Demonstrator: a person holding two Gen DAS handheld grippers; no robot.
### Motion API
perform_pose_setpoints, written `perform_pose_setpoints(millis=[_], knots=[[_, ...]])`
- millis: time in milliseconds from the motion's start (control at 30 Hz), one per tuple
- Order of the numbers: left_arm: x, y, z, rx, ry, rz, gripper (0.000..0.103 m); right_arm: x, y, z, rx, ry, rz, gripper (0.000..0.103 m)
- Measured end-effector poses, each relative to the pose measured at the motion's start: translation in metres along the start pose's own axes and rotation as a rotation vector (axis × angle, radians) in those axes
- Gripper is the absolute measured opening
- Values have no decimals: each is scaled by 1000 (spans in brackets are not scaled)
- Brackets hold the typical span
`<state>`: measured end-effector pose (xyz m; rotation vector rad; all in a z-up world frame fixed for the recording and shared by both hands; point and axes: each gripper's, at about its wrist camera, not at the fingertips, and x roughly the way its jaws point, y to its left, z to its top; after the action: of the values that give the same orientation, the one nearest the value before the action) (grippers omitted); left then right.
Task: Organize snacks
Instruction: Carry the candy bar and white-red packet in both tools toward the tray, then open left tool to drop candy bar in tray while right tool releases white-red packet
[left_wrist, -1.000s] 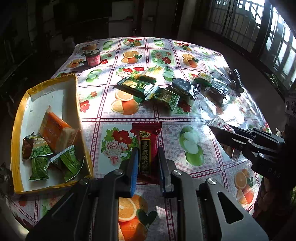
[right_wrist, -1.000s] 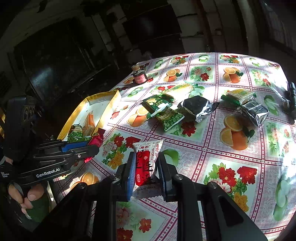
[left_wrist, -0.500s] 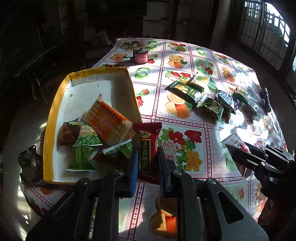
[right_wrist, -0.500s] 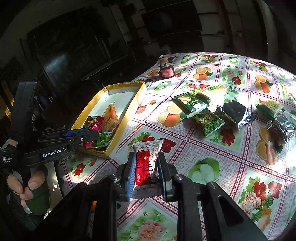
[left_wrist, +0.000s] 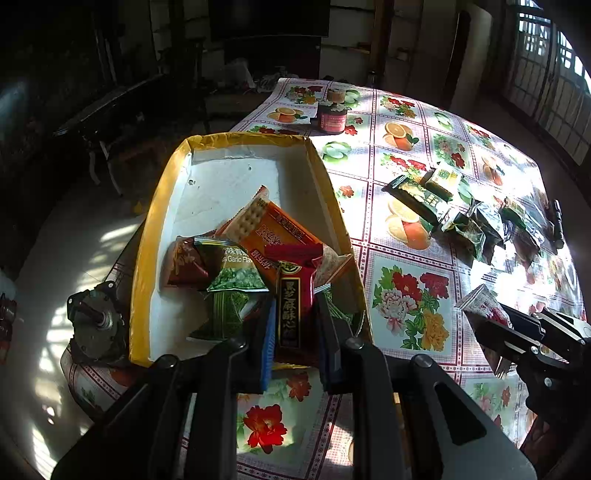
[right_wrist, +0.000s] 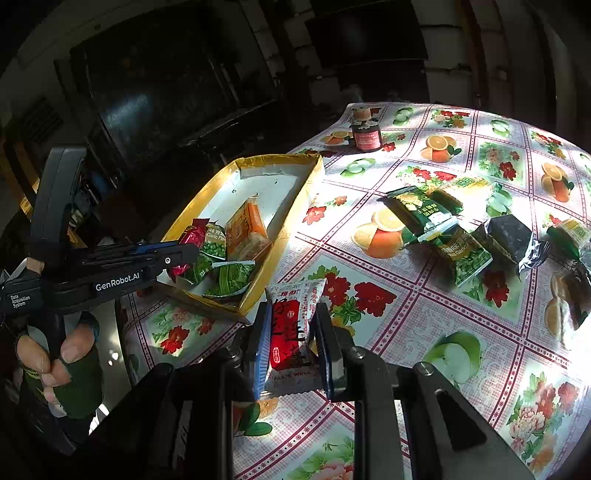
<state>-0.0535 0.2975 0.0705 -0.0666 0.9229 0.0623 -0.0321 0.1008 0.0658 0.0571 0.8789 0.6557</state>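
Left wrist view: the left gripper (left_wrist: 293, 325) is clamped on a dark red snack packet (left_wrist: 295, 295), held above the near right corner of a yellow-rimmed box (left_wrist: 147, 236). Inside the box lie an orange cracker pack (left_wrist: 273, 225) and green pea packets (left_wrist: 236, 273). Farther right, loose snacks (left_wrist: 461, 218) lie on the flowered tablecloth (left_wrist: 406, 295).

Right wrist view: the right gripper (right_wrist: 291, 347) is clamped on a white and red packet (right_wrist: 291, 332), just right of the box's near corner. A small jar (right_wrist: 366, 136) stands at the far edge.
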Motion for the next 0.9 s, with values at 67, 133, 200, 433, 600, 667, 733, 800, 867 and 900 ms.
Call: perform_pose_setpoints(millis=[67, 133, 200, 433, 600, 667, 733, 800, 867, 900], knots=[[0, 5, 0, -12, 0, 0, 21, 1, -1, 0, 3, 2, -3, 22], [1, 10, 1, -26, -1, 2, 21, 1, -1, 0, 6, 2, -3, 22], [1, 14, 1, -38, 0, 3, 21, 1, -2, 0, 5, 5, -2, 22], [2, 29, 4, -71, -3, 12, 21, 7, 1, -1, 4, 17, 12, 22], [3, 38, 7, -87, -6, 10, 21, 11, 3, 0, 5, 23, 23, 22], [4, 41, 10, -88, -8, 10, 21, 15, 4, 4, 8, 26, 35, 22], [6, 43, 15, -89, -11, 5, 21, 22, 5, 11, 11, 26, 60, 22], [8, 45, 23, -92, -17, 3, 21, 33, 8, 25, 16, 21, 93, 22], [14, 48, 33, -98, -17, 0, 21, 47, 13, 43, 16, 7, 120, 22], [17, 50, 37, -107, -15, 0, 21, 54, 16, 52, 15, 0, 130, 22]])
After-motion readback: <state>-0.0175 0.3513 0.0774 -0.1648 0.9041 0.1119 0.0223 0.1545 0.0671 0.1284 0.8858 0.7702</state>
